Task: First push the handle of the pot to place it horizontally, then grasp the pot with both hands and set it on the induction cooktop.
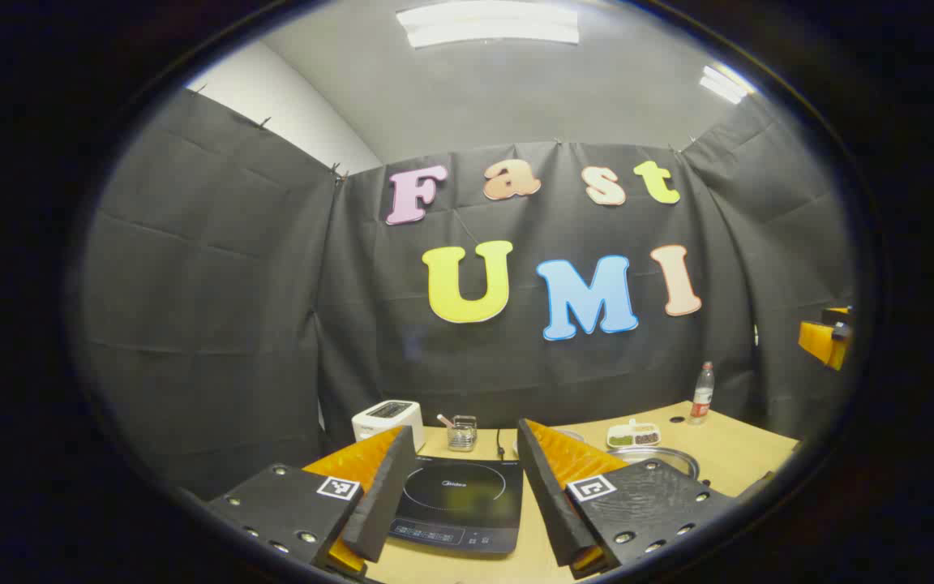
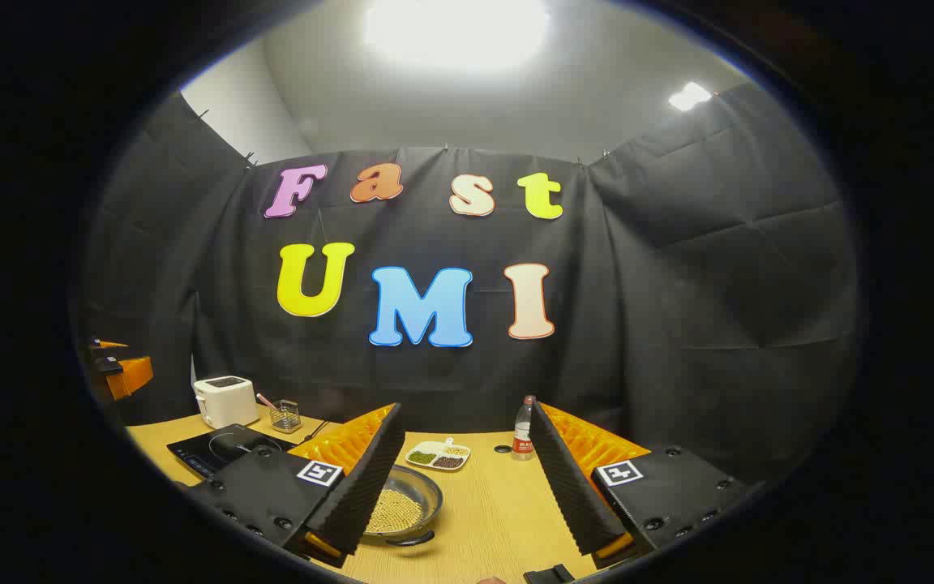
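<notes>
- The toaster (image 2: 224, 400) stands at the far left of the table (image 2: 499, 511) in the right gripper view, with a small wire holder (image 2: 284, 415) just beside it.
- The induction cooktop (image 1: 457, 503) lies flat in front of those two; in the left gripper view it sits between the fingers of the left hand-held gripper (image 1: 457, 487), which is spread wide and holds nothing, raised above the table.
- The pot (image 2: 402, 509) rests on the table to the right of the cooktop, apart from it, with pale grains inside. A dark handle loop shows at its near rim; the other side is hidden behind a finger, so how the handles lie is hard to judge.
- The right hand-held gripper (image 2: 467, 478) is also spread, empty, and raised above the pot.
- A divided snack dish (image 2: 438, 455) lies beyond the pot, and a bottle (image 2: 522, 430) stands farther right near the wall.
- The step in hand looks like the handle push, not yet begun. To do it well: lower the right hand-held gripper beside the handle, press with one fingertip low and slowly, and turn the pot without sliding it or spilling grains.
- Keep the left hand-held gripper off the cooktop until both go to the pot.
</notes>
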